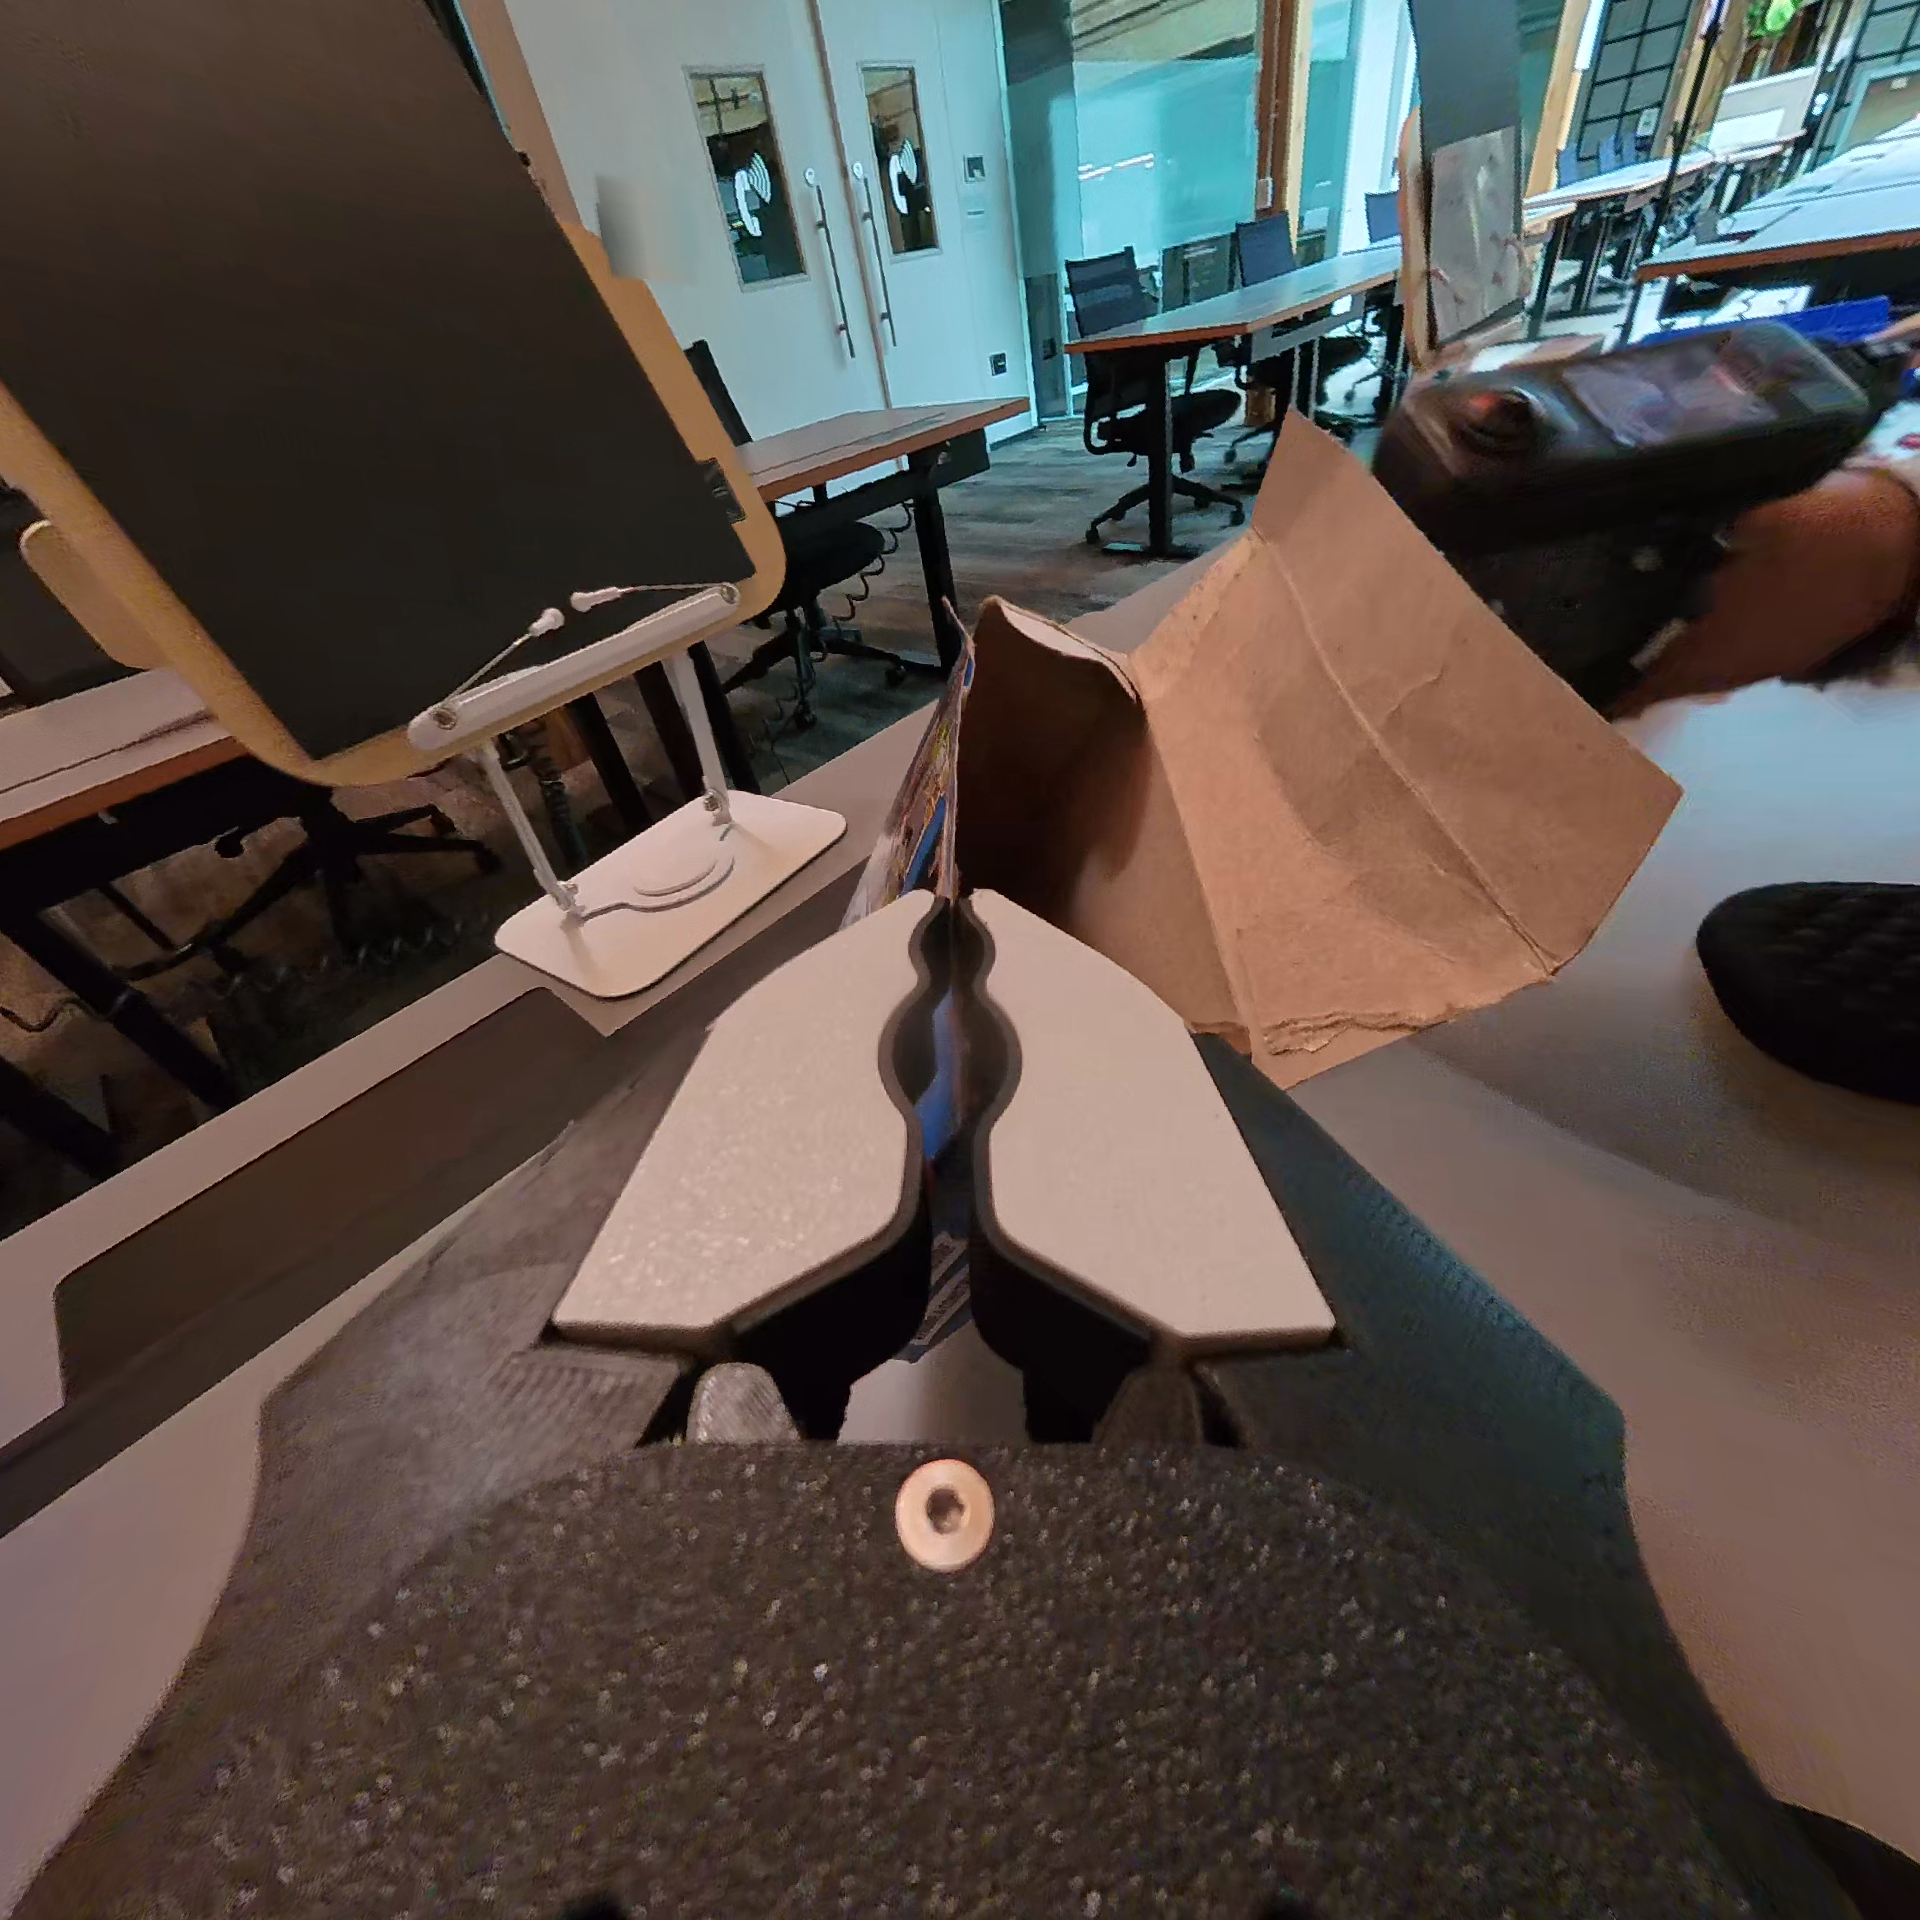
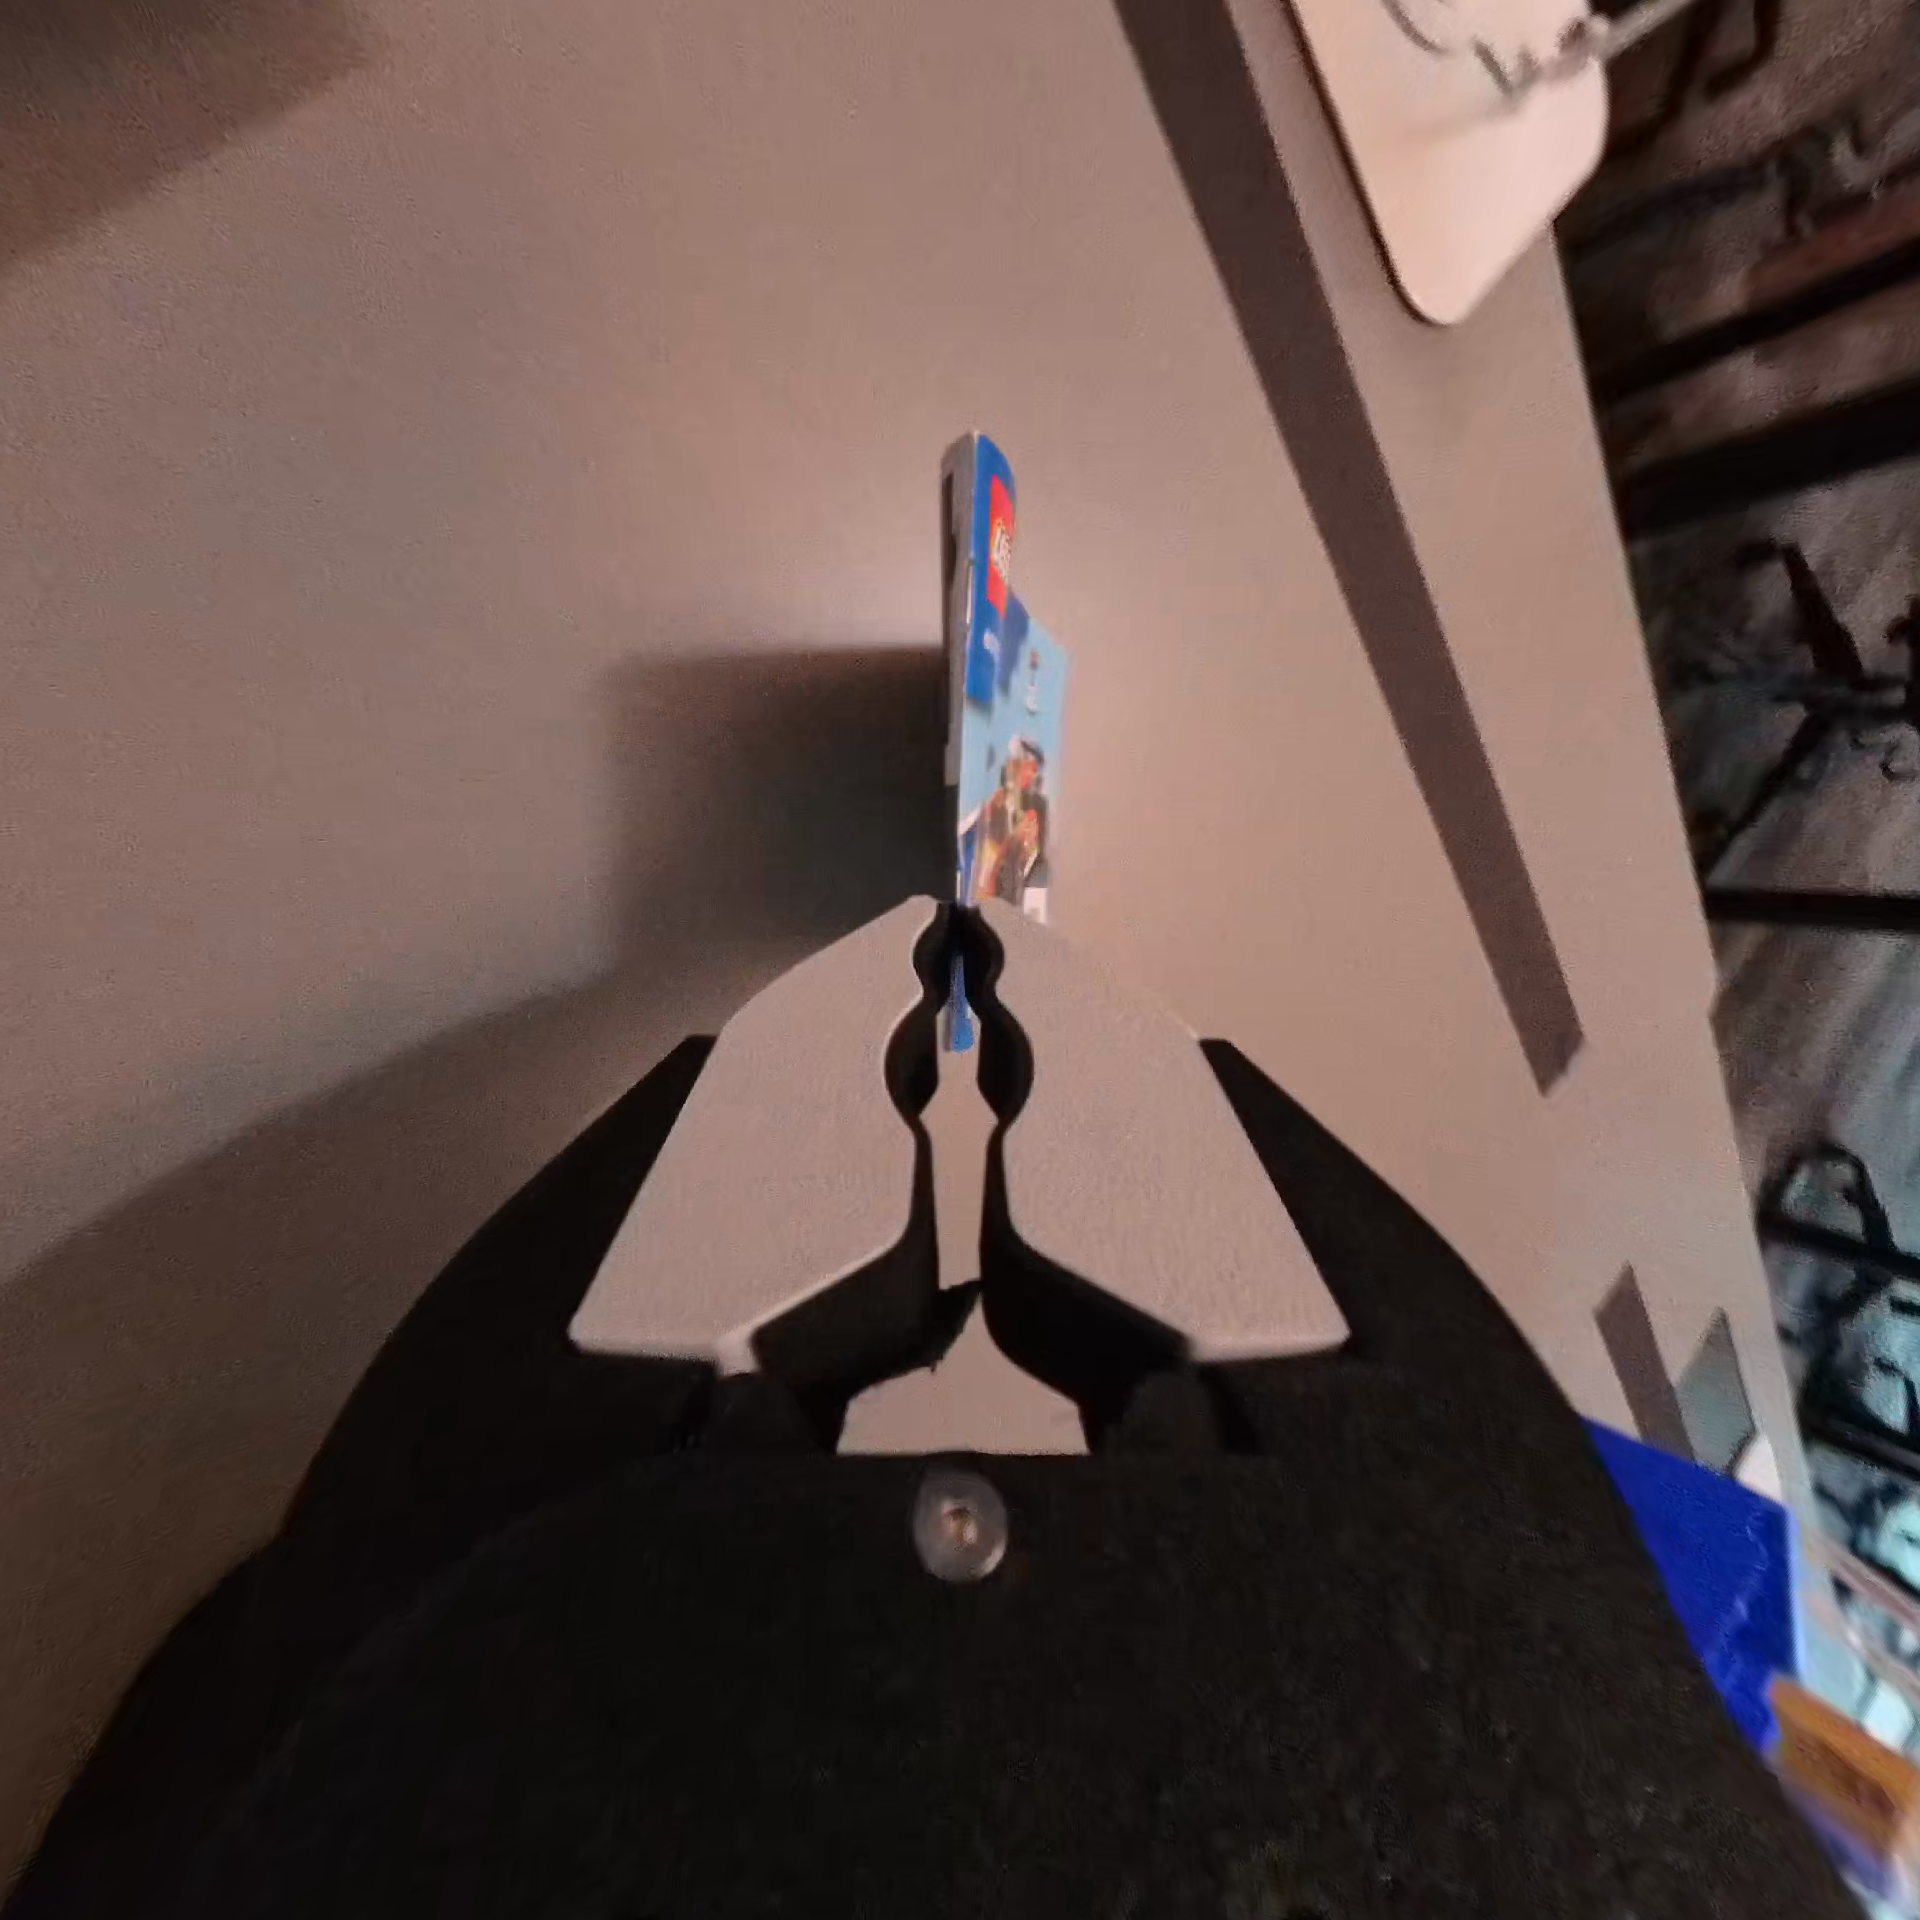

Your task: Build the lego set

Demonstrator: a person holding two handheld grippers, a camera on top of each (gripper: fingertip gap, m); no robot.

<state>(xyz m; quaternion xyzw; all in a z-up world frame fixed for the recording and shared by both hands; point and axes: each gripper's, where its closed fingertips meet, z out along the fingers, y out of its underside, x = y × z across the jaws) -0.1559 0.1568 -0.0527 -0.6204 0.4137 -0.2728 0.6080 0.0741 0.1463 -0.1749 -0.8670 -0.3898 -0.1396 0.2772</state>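
Observation:
My left gripper (image 1: 954, 914) is shut on one wall of an opened lego box (image 1: 1351, 790). The box is brown cardboard inside and blue print outside, and its torn flap spreads to the right over the grey table (image 1: 1662, 1247). My right gripper (image 2: 954, 914) is shut on the lower edge of a thin blue printed cardboard piece (image 2: 1008, 727) with a red logo. It holds the piece edge-on above the table (image 2: 416, 623). In the left wrist view the right gripper's dark body (image 1: 1621, 447) shows at the upper right in a person's hand, with its fingers hidden.
A tablet with a dark screen (image 1: 312, 364) stands on a white stand (image 1: 675, 894) at the table's far left edge. The stand's base also shows in the right wrist view (image 2: 1455, 156). A black round pad (image 1: 1818, 987) lies on the right. A blue box (image 2: 1683, 1558) sits low right. The tips of one gripper are about 25 cm away from the tips of the other.

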